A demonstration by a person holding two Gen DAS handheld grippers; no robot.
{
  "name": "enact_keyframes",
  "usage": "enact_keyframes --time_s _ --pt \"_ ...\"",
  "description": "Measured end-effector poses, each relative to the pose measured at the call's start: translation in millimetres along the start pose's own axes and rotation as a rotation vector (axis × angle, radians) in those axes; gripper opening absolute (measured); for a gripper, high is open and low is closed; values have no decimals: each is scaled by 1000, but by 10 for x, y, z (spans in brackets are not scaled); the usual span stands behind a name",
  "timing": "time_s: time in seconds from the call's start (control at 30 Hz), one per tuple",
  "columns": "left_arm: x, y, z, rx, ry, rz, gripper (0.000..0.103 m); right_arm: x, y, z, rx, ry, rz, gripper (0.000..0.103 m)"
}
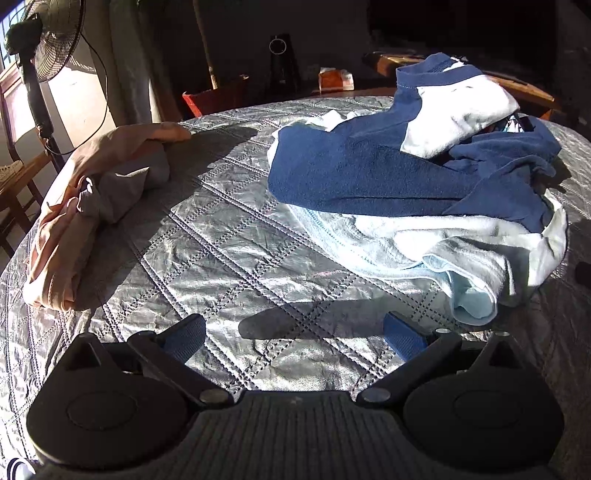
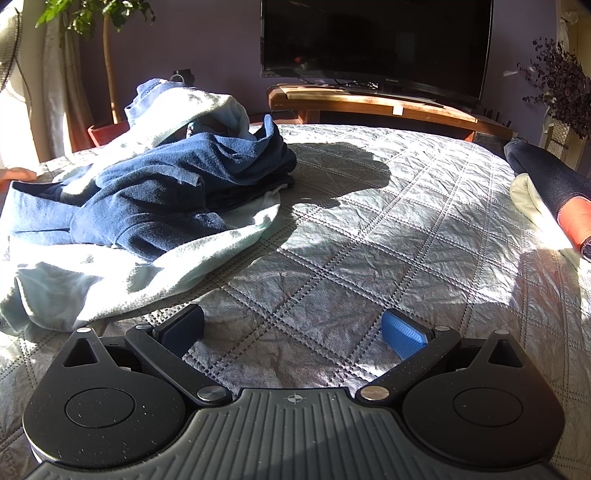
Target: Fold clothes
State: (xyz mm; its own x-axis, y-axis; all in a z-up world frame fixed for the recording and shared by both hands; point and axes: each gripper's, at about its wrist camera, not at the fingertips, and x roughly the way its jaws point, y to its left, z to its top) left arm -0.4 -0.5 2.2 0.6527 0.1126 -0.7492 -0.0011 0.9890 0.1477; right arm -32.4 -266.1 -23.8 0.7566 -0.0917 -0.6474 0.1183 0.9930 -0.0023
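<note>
Left wrist view: the left gripper hovers low over a silvery quilted bedspread, its blue ribbed pads spread wide with nothing between them. At centre right of the frame lies a rumpled heap of clothes: soft navy fleece-like cloth on top, pale blue and white cloth under and around it, all loosely bunched. At middle left lies a second bundle, a peach garment wrapped partly around a grey one, smooth and creased. A standing fan fills the upper left corner, and a red pot sits behind the bed at upper centre; what it holds is too dark to tell.

Right wrist view: the right gripper also stands wide open and empty above the crinkled, diamond-stitched cover. The blue and white heap sits at left of the frame. A dark television on a wooden stand occupies the top; a leafy plant rises at upper left.
</note>
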Motion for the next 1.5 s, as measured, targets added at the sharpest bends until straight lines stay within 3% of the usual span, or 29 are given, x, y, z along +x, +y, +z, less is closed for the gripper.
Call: enact_keyframes --time_s 0.13,0.27,0.33,0.43,0.6,0.77,0.9,1.2,1.5 --pt "-215 10 114 12 77 -37 100 -186 -20 55 3 78 2 103" --pt "-654 -77 179 60 32 -94 95 -381 -40 111 7 159 5 94" --pt "-876 -26 205 25 30 -111 95 -478 -50 139 9 200 6 94" --pt "-1142 174 240 -90 75 -197 95 -755 -26 166 10 229 0 95" --pt "-1636 97 82 -31 68 -73 96 -1617 104 201 0 215 10 100" --pt "-2178 172 -190 -158 84 -98 101 -2460 178 131 77 180 53 101" --pt "-2489 178 -350 -174 91 -88 102 -2848 286 23 22 185 62 101" --pt "-3083 169 -292 -109 61 -51 102 -3222 243 74 59 177 19 101" --pt "-3255 242 -321 -117 73 -69 102 -3457 307 185 47 120 25 101"
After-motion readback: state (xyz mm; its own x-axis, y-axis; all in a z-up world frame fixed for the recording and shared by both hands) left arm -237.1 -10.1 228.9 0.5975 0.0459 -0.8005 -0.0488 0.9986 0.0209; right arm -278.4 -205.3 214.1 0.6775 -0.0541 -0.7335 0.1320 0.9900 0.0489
